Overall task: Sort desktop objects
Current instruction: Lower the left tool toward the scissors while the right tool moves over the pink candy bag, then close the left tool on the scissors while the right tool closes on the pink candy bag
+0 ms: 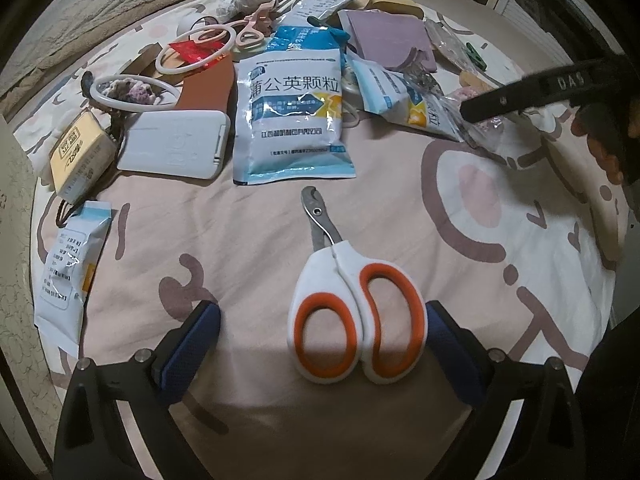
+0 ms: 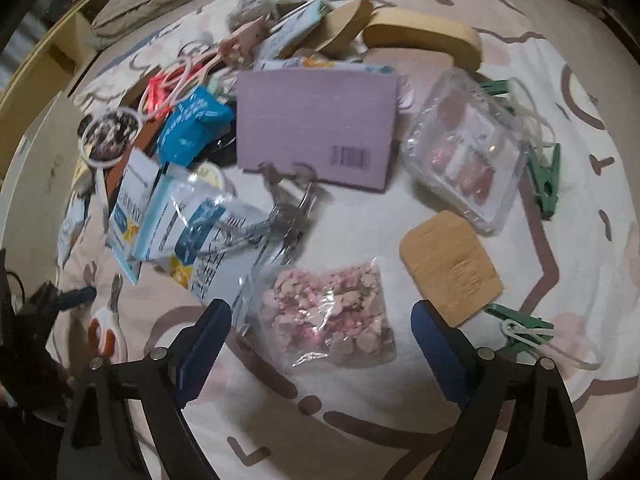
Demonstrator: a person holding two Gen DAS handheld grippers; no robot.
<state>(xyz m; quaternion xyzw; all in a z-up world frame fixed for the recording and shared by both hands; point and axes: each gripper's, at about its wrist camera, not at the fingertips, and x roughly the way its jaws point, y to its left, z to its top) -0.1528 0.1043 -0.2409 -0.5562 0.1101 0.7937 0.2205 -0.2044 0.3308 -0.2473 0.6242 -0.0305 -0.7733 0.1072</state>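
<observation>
White nail clippers with orange handle loops (image 1: 356, 308) lie flat on the pink patterned cloth (image 1: 240, 248). My left gripper (image 1: 320, 312) stands open around the handles; its right pad sits close beside a handle and the left pad is well apart. In the right wrist view the same clippers (image 2: 106, 332) show at the far left. A clear bag of pink pieces (image 2: 328, 312) lies between the blue pads of my right gripper (image 2: 322, 320), which is open with neither pad pressing on it. The right gripper's black body (image 1: 540, 88) also shows at the upper right of the left wrist view.
Behind the clippers lie a big blue-white medicine sachet (image 1: 292, 120), a white case (image 1: 176, 142) and a yellow box (image 1: 80, 152). Near the bag are a purple booklet (image 2: 316, 128), a bamboo lid (image 2: 452, 268), a clear box (image 2: 464, 156), keys (image 2: 288, 208) and green pegs (image 2: 544, 184).
</observation>
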